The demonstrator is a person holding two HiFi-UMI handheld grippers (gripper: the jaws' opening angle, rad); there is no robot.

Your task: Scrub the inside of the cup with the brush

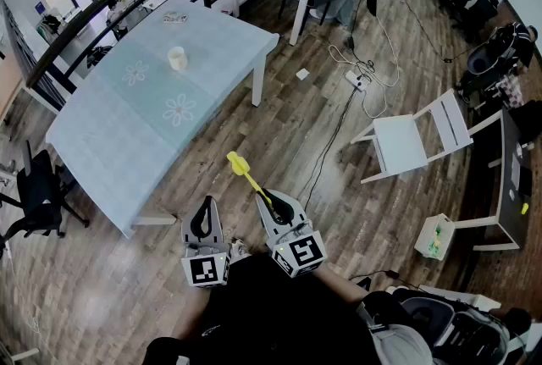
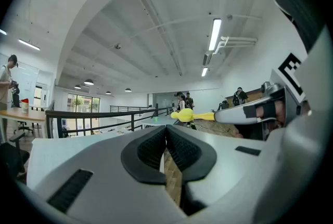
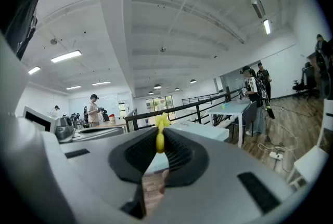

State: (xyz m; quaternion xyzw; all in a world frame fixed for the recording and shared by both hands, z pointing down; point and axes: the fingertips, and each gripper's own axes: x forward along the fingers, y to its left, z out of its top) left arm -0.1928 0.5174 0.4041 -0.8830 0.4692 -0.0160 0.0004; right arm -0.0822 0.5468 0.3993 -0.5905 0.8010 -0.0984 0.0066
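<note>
**Desk:** What sits at the left edge?

**Photographer:** A black office chair (image 1: 38, 194) stands on the wood floor beside a long pale table (image 1: 102, 130). The cup (image 1: 177, 58) stands upright on the table's far half, by itself, well apart from both grippers.

**Desk:** And the grippers?

**Photographer:** Both are held close to the person's body, short of the table. The left gripper (image 1: 204, 213) has its jaws pressed together with nothing between them. Just beside it, the right gripper (image 1: 274, 204) is clamped on the handle of a yellow brush (image 1: 240, 165). The brush head sticks out past the jaws and slants up and left in the head view. It is over bare floor, near the table's edge but not touching it.

**Desk:** Anything further right?

**Photographer:** A dark cable (image 1: 326, 147) trails across the floorboards. Beyond it is a white chair (image 1: 402, 143), well apart from the table.
</note>
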